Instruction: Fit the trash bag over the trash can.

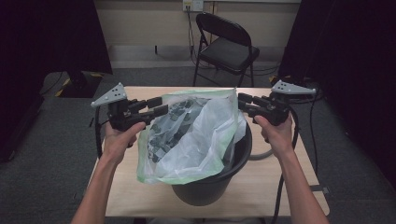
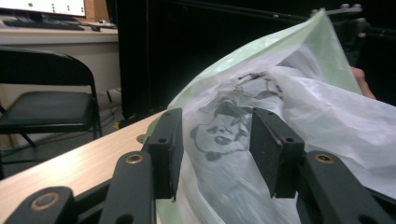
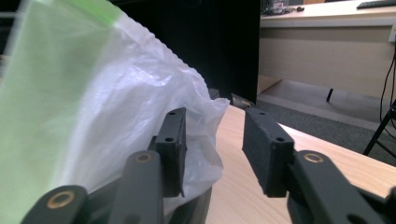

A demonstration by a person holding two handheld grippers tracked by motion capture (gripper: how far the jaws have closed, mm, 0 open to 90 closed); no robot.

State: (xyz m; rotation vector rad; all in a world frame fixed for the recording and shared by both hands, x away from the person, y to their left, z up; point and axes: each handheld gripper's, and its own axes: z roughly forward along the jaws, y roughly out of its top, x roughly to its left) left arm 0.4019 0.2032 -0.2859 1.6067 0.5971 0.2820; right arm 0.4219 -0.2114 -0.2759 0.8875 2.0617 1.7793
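My left gripper (image 2: 215, 154) had its jaws parted about halfway, and the thin white plastic bag with the pale green rim (image 2: 289, 102) bulged up between them without either pad pressing on it. In the left gripper view, dark printed scraps showed through the film just beyond the pads. My right gripper (image 3: 212, 149) also stood half open; its left pad lay against a fold of the bag while the right pad hung over bare wood, so nothing was pinched.

From the high view, the left gripper (image 1: 156, 106) sat at the bag's (image 1: 196, 135) left upper edge and the right gripper (image 1: 245, 103) at its right upper edge, with the green rim stretched loosely between them. The bag stood inside a round black plastic bin (image 1: 210, 184), its lower rim draped over the bin's near edge. The bin rested near the middle of the light wooden counter (image 1: 135, 196). Beyond the counter stood a black folding chair (image 1: 226, 44).
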